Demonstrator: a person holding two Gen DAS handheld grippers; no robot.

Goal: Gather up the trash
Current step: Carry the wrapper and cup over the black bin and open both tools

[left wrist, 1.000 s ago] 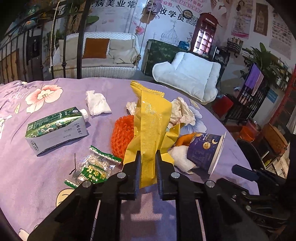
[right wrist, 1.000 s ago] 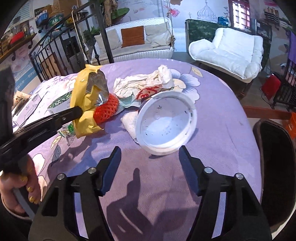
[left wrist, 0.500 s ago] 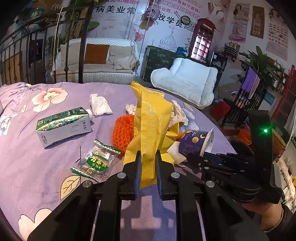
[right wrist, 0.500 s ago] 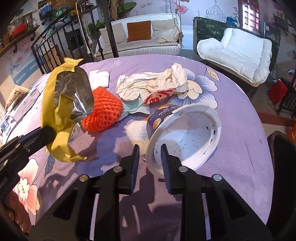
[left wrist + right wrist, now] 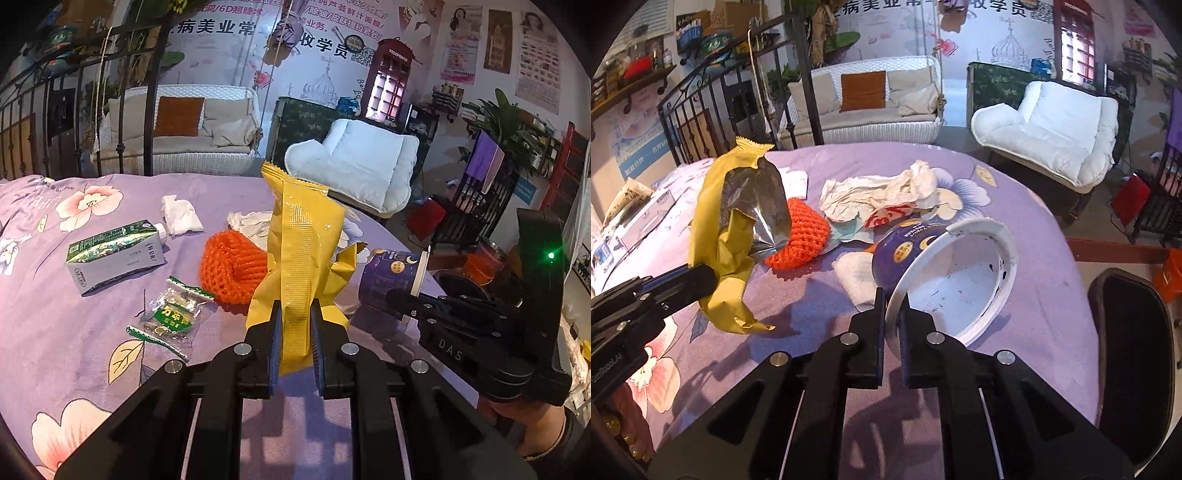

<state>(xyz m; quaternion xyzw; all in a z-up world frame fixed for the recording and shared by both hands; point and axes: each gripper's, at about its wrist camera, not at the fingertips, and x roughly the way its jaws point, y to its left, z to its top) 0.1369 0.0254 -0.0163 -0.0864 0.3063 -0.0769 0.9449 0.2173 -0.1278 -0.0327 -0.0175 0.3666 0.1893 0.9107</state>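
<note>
A yellow snack wrapper [image 5: 303, 236] stands up from my left gripper [image 5: 294, 310], which is shut on its lower end and holds it clear of the purple tablecloth [image 5: 74, 332]. The wrapper [image 5: 735, 221] shows its silver inside in the right wrist view. My right gripper [image 5: 892, 299] is closing on the white rim of a dark blue paper cup [image 5: 956, 280], and the pads pinch that rim. The cup [image 5: 388, 273] lies tilted, its mouth towards the right gripper.
An orange foam net [image 5: 229, 269], a green milk carton [image 5: 114, 254], a small green-print packet [image 5: 173, 314], a folded tissue [image 5: 181, 219] and crumpled paper [image 5: 879, 192] lie on the cloth. A black chair [image 5: 1130, 350] stands by the table's right edge.
My right gripper went from wide open in front of the cup to shut on its rim, and the cup has tipped up. The left gripper shifted slightly with the yellow wrapper still held.
</note>
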